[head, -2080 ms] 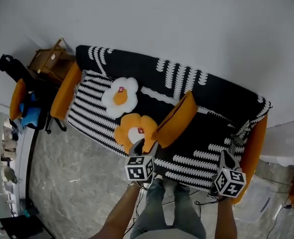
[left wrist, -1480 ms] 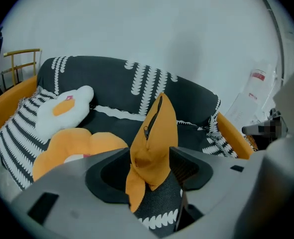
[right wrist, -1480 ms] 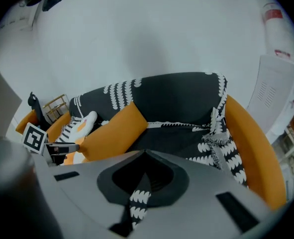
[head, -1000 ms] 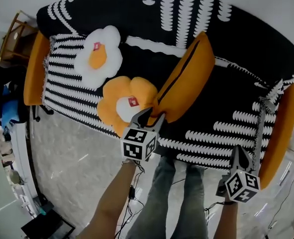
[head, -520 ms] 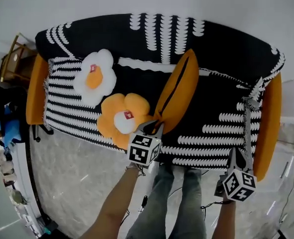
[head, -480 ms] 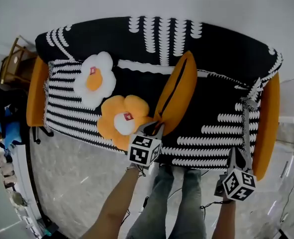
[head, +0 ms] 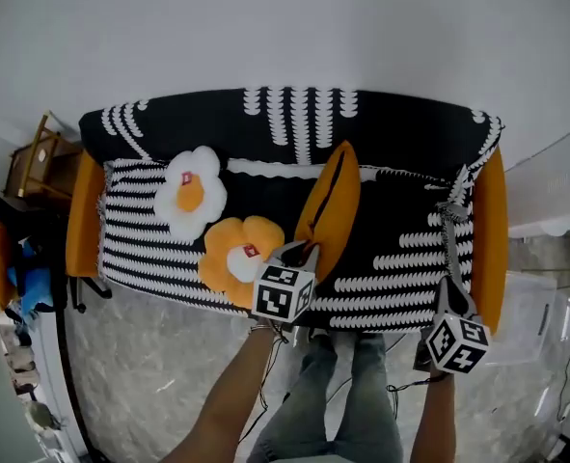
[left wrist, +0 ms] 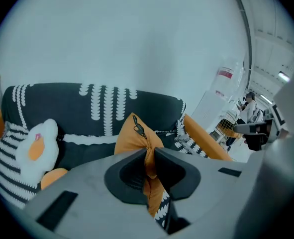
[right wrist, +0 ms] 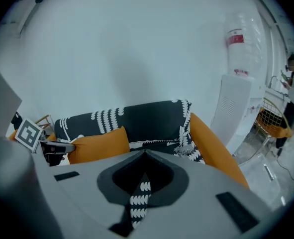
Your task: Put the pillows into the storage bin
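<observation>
An orange square pillow (head: 329, 208) stands on edge on the sofa seat. My left gripper (head: 300, 251) is shut on its near corner, and in the left gripper view the jaws pinch the orange fabric (left wrist: 147, 159). An orange flower pillow (head: 234, 253) and a white flower pillow (head: 190, 193) lie to the left on the seat. My right gripper (head: 447, 289) hangs shut with nothing in it at the sofa's right front; its jaws (right wrist: 145, 153) meet tip to tip. A translucent bin (head: 524, 309) sits on the floor right of the sofa.
The sofa (head: 400, 258) has a black-and-white cover and orange arms (head: 488, 230). A wooden chair (head: 45, 160) and clutter stand at its left. A water dispenser (right wrist: 235, 108) stands right of the sofa. The person's legs (head: 347, 394) are between the grippers.
The view has pulled back, so the whole sofa shows smaller. The left gripper keeps its hold on the orange pillow's corner. The right gripper stays shut near the right arm.
</observation>
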The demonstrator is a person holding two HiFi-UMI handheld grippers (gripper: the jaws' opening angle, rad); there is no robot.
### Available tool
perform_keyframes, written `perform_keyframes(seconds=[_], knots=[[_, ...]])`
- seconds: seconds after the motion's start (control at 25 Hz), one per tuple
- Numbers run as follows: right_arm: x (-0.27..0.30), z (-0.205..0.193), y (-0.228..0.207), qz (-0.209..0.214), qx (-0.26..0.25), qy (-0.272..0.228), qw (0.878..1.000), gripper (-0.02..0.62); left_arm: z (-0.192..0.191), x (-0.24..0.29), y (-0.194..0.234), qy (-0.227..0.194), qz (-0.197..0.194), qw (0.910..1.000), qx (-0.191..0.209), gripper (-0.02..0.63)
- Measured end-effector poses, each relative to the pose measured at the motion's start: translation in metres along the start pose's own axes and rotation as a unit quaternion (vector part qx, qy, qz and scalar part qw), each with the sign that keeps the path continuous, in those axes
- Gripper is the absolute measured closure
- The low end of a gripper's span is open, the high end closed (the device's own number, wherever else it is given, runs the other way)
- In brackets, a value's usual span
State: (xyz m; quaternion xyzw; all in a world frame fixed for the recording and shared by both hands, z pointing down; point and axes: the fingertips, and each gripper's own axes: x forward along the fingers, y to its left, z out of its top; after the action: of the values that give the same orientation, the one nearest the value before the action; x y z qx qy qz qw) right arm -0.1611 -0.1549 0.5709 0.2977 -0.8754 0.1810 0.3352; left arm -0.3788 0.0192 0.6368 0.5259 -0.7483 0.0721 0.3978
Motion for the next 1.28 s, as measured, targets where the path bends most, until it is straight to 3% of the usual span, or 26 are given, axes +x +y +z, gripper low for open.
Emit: perform_keyframes(seconds=[0.36, 0.6, 0.92, 1.28], knots=[[-0.058, 0.046, 0.009, -0.004, -0.001, -0.036, 0.999, 0.595, 0.06, -0.062, -0.036, -0.029, 0.008, 0.9991, 0.029, 0.571], [-0.103, 0.058, -0.003, -0.026, 0.01, -0.061, 0.998, 0.594, 0.098, -0.099, -0.074, -0.071, -0.017, 0.9961, 0.049, 0.569], [-0.164, 0.063, -0.044, -0.076, 0.044, -0.1, 0.991, 0.595, 0.129, -0.114, -0.135, -0.092, -0.069, 0.9894, 0.089, 0.569], [-0.229, 0.045, -0.129, -0.145, 0.1, -0.128, 0.976, 0.595, 0.135, -0.088, -0.254, -0.076, -0.153, 0.9729, 0.156, 0.569]])
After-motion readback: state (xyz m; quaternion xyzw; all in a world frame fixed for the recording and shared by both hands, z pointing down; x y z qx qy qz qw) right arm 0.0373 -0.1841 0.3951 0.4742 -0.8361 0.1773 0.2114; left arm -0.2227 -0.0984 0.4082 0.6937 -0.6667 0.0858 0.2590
